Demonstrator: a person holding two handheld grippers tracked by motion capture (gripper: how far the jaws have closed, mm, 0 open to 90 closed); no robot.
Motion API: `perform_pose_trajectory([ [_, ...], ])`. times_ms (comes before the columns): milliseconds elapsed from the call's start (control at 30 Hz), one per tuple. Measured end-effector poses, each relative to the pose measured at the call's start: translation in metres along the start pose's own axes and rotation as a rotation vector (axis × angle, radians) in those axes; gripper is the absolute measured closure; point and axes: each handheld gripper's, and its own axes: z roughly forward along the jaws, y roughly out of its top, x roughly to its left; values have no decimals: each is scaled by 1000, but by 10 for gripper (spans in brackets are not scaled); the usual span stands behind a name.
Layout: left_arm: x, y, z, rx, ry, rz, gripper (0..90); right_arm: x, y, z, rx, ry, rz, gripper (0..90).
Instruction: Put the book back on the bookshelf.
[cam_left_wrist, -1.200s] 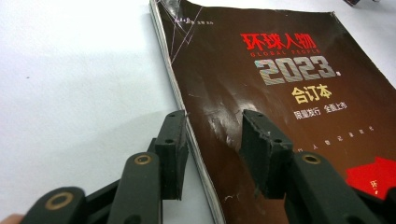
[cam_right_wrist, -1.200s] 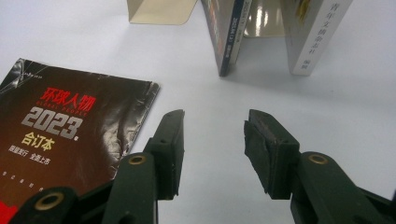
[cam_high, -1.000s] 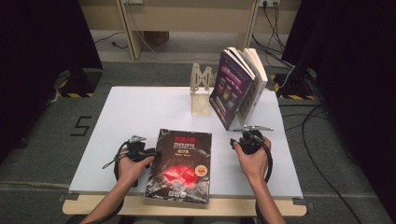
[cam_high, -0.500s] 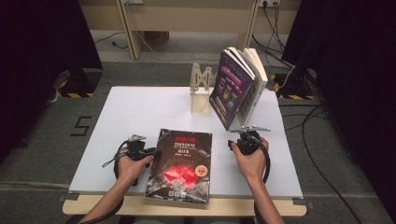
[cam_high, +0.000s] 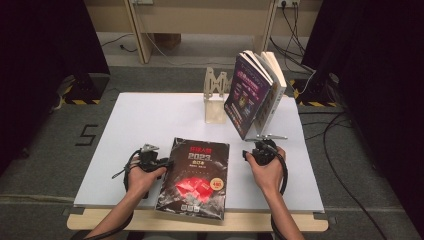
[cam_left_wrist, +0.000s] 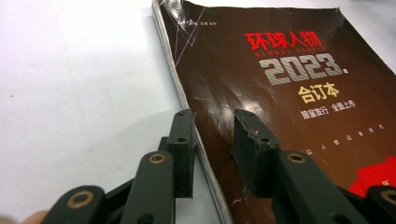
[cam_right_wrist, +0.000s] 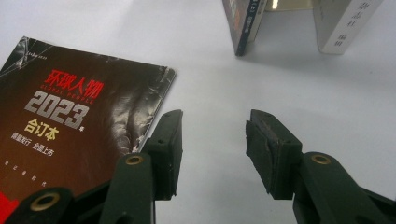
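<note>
Black magazine (cam_high: 195, 177): lying flat at the white worktop's (cam_high: 150, 120) near edge. Left gripper (cam_left_wrist: 212, 140): fingers closing astride its left edge, not yet pinching. Right gripper (cam_right_wrist: 212, 149): fingers spread, hovering beside it.

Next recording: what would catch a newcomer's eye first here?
The thick dark magazine with red Chinese title and silver 2023 lies flat at the near edge of the white table. The left gripper straddles its left edge, jaws just closing but not yet pressing; the right gripper is open over bare table beside it. Behind, leaning upright books stand by a pale wooden bookend.
</note>
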Motion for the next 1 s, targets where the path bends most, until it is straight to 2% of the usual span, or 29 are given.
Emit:
perform_pose_trajectory([
  [400, -7, 0, 4, 4, -16, 25, 690, -1, -1, 3, 13, 3, 9, 554],
  [533, -10, -1, 4, 1, -15, 47, 691, -1, -2, 5, 19, 6, 4, 553],
  [833, -18, -3, 6, 9, -46, 87, 693, 1, -1, 9, 39, 19, 14, 548],
  [1000, -23, -1, 9, 17, -62, 91, 692, 0, 1, 12, 48, 27, 24, 543],
])
